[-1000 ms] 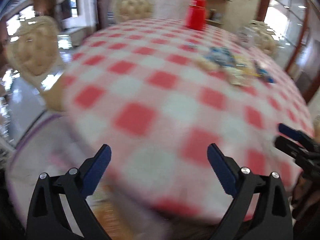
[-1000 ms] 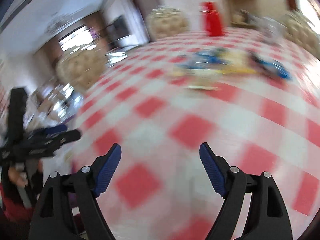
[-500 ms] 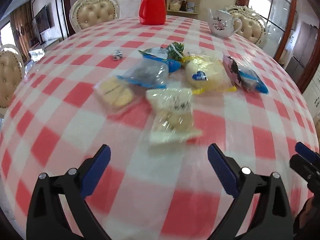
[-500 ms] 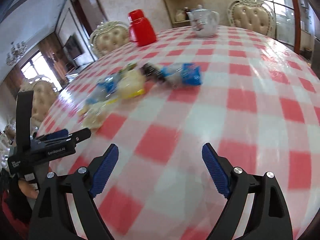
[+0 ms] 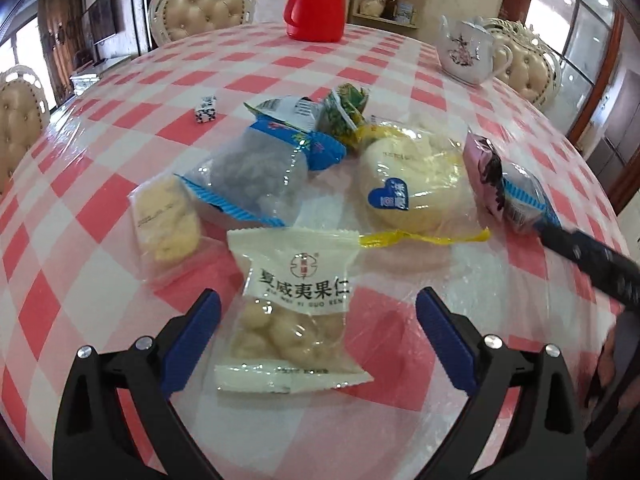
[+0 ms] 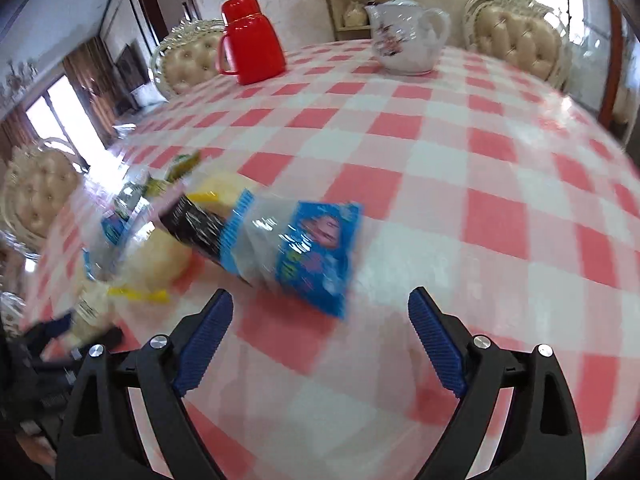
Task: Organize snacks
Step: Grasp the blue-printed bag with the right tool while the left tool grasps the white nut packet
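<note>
Snack packets lie clustered on red-white checked surface [image 5: 120,200]; left gripper [image 5: 318,340] fingers wide around white nut packet [image 5: 294,312]; right gripper [image 6: 320,336] fingers just opened wide, empty.

"夏威夷果仁" on white nut packet [image 5: 294,312]

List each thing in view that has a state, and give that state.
left tool: open, straddling the white nut packet, not gripping it.
right tool: open, just widened, nothing between its fingers.
blue snack bag: sealed, lying flat.
round bun pack: sealed, flat.
red flask: capped, upright.
teapot: lidded, upright.
</note>
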Demonstrator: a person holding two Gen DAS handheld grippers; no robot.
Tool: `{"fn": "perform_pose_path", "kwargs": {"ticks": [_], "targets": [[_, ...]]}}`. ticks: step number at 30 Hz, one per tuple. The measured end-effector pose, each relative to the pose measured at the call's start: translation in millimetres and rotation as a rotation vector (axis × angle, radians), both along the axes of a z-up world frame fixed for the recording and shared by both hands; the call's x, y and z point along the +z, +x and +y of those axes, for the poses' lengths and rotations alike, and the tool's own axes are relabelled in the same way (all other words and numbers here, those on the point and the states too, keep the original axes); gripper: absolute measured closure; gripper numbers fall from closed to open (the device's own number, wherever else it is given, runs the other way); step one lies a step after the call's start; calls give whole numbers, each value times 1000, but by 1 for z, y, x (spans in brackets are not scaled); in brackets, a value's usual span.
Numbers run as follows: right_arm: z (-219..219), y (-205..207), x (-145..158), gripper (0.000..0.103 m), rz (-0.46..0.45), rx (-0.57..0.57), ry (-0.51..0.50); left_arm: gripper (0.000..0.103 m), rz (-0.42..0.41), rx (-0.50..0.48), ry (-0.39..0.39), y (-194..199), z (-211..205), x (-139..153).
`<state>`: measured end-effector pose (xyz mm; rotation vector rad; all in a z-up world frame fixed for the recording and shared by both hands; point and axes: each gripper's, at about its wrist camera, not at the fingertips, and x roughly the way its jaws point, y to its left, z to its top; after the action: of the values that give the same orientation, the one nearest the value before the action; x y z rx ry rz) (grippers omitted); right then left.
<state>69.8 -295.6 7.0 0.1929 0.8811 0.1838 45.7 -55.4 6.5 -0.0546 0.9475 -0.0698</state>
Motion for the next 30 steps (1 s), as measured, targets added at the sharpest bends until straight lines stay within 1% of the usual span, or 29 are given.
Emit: {"fn": "perform_pose_path", "kwargs": {"ticks": [2, 4, 6, 9, 11, 14, 15, 16, 17, 18, 19, 21, 23, 24, 27, 30], "targets": [[2, 9, -1, 16, 11, -4, 51, 2, -4, -6, -28, -1, 3, 0], [4, 19, -1, 16, 19, -30, 53, 2, -9, -6, -48, -1, 5, 0], [2, 28, 0, 16, 12, -55, 65, 2, -8, -7, -40, -1, 4, 0], [4, 44, -4, 16, 39, -63, 90, 2, -1, -12, -11, -1, 0, -1], [9, 51, -4, 16, 40, -62, 50, 2, 4, -18, 8, -2, -2, -2], [25, 55, -6, 17, 43, -50, -77, 2, 10, -25, 30, -2, -4, -3], [29, 53, -6, 21, 41, -40, -119, 2, 13, -28, 37, -1, -4, -3], [32, 50, -7, 29, 34, -33, -169, 2, 19, -39, 54, -1, -6, -4], [33, 43, -6, 40, 24, -25, -184, 2, 22, -47, 64, -1, -7, -4], [31, 40, -5, 48, 21, -26, -188, 2, 26, -57, 77, -1, -9, -5], [29, 35, -4, 52, 16, -25, -189, 2, 29, -66, 92, -1, -10, -5], [21, 23, 2, 53, -1, -24, -170, 2, 31, -71, 95, 0, -11, -5], [14, 9, 13, 53, -40, -39, -158, 2, 32, -83, 96, 0, -10, -5], [11, 0, 21, 53, -74, -48, -154, 2, 33, -88, 96, 1, -9, -5], [0, -22, 35, 53, -135, -79, -112, 2, 33, -88, 97, 1, -9, -6], [-7, -36, 41, 53, -159, -97, -75, 1, 33, -84, 98, 3, -9, -6]]}}
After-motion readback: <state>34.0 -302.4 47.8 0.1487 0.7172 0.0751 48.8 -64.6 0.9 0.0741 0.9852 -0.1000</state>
